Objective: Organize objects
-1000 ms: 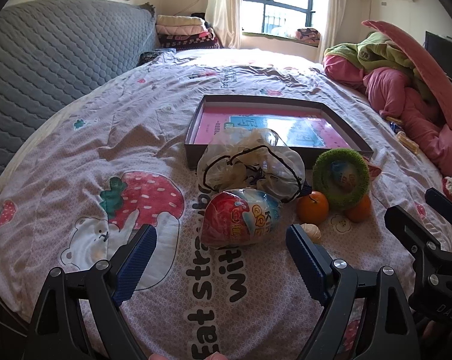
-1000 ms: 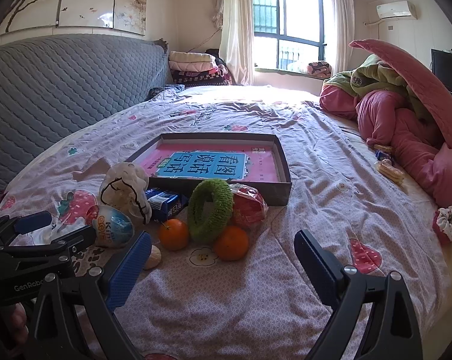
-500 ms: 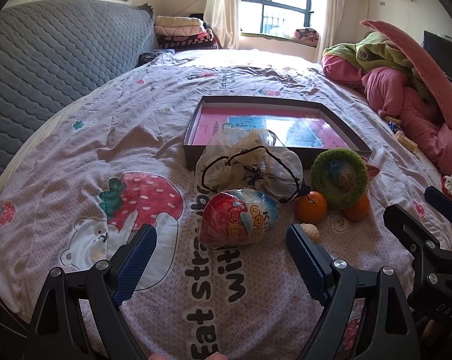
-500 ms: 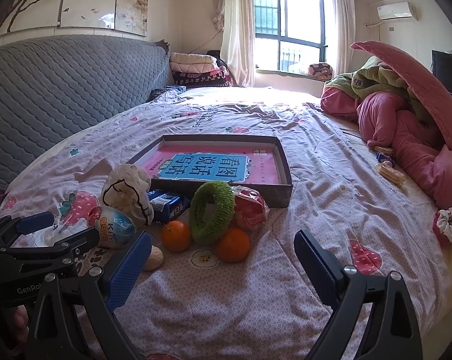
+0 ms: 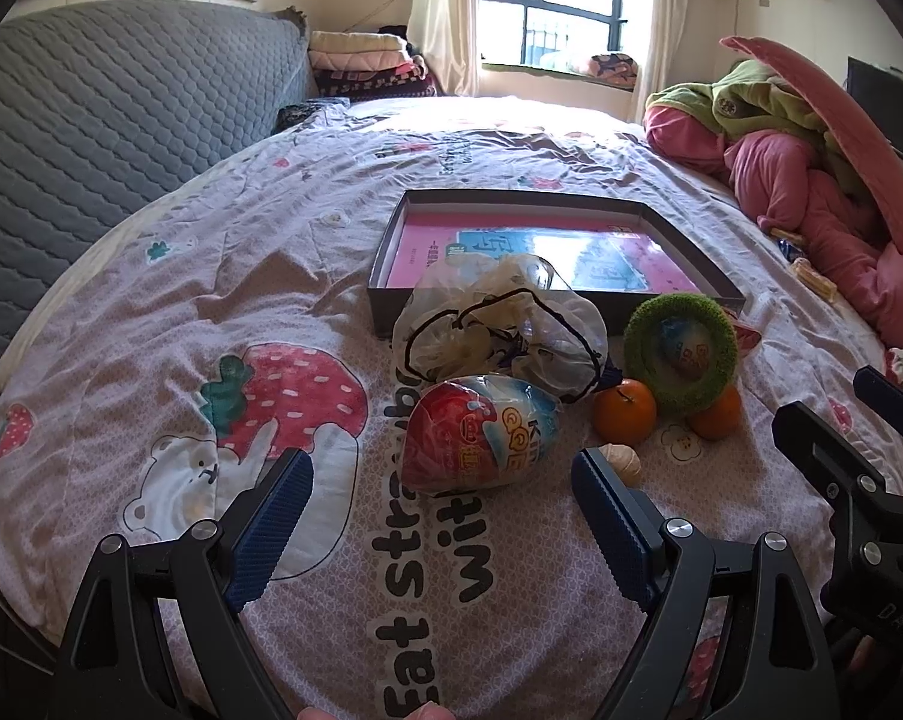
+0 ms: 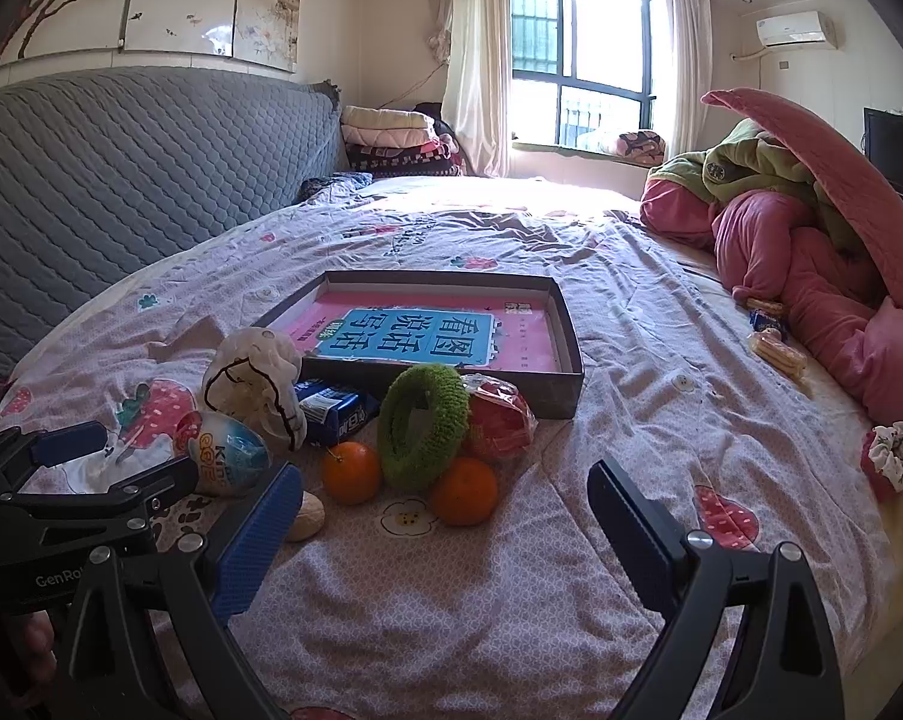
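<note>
Blue-padded left gripper (image 5: 442, 516) of mine spread wide, holding nothing, chocolate egg (image 5: 481, 433) on bedspread (image 5: 151, 312) just ahead | my right gripper (image 6: 445, 525) equally wide, empty-handed, oranges (image 6: 464, 491) before the box (image 6: 562, 402)

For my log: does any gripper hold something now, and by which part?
Nothing is held. The left gripper and right gripper are both open above the bedspread, apart from the toy egg.

Left hand-held gripper (image 5: 442, 501) and right hand-held gripper (image 6: 445, 507) hover side by side, jaws spread wide.
</note>
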Available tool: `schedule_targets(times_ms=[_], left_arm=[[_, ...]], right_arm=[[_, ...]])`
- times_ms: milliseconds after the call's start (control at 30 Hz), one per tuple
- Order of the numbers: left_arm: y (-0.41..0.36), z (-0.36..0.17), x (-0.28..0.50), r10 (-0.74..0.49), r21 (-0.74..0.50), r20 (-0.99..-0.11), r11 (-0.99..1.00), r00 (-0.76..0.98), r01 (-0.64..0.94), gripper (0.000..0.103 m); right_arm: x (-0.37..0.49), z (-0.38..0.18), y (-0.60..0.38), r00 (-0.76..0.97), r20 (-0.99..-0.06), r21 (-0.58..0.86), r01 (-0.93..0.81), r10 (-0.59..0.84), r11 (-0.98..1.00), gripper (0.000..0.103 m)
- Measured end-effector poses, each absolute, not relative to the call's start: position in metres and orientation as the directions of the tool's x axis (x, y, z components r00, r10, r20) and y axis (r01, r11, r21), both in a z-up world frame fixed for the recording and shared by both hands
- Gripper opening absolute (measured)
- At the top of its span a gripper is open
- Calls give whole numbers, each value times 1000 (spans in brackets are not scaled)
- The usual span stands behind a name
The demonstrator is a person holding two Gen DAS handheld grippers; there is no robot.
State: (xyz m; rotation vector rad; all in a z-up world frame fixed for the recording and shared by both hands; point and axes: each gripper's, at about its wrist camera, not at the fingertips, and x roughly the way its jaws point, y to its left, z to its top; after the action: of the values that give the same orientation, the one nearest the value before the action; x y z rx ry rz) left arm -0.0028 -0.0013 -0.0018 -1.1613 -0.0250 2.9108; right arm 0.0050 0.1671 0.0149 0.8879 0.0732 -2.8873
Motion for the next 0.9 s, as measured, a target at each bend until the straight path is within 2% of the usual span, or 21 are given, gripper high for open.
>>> schedule_targets(times_ms=[900], left_arm=[[-5, -5, -6, 13, -22, -701, -1000, -713, 3, 89]], right_arm=[[5, 13, 167, -823, -560, -18, 131, -99, -991, 96]])
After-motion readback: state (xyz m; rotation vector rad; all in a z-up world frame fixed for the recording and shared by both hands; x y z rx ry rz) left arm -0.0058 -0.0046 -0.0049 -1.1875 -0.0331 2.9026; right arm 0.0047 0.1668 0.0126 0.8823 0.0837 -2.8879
